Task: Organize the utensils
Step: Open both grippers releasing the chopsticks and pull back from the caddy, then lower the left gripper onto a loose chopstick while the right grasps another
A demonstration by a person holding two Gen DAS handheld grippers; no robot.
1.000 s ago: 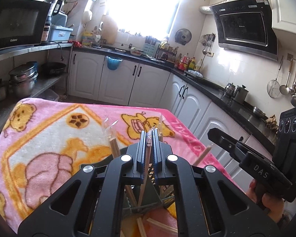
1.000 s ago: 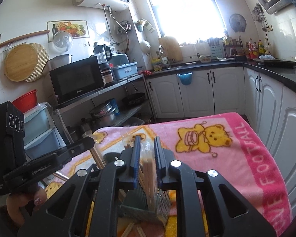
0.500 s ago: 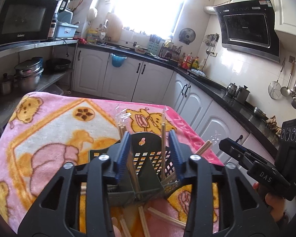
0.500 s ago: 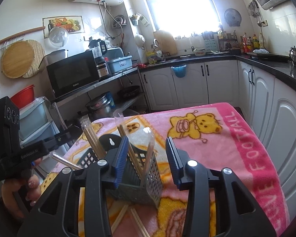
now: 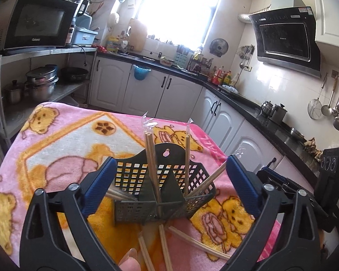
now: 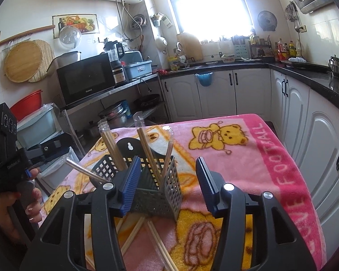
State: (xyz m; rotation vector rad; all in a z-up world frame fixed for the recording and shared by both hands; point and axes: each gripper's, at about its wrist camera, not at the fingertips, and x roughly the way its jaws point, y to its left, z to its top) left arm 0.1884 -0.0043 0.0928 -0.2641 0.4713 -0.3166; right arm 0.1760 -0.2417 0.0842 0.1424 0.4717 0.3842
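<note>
Standing wrapped chopsticks (image 5: 151,158) in the holder (image 5: 162,180) ahead of both tongs, left (image 5: 169,180) wide, right (image 6: 167,180) half-open, just opened, empty; several loose pairs (image 5: 198,241) below, unsorted.

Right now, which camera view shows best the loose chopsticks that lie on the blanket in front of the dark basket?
The left wrist view: several loose chopsticks lie fanned out below the basket, mostly unobstructed. The right wrist view shows the same chopsticks, but its own gripper fingers cover part of them.

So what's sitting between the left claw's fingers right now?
In the left wrist view the open left claw frames the black caddy, chopsticks standing in it; its pads touch nothing. More chopsticks lie loose on the blanket below.
</note>
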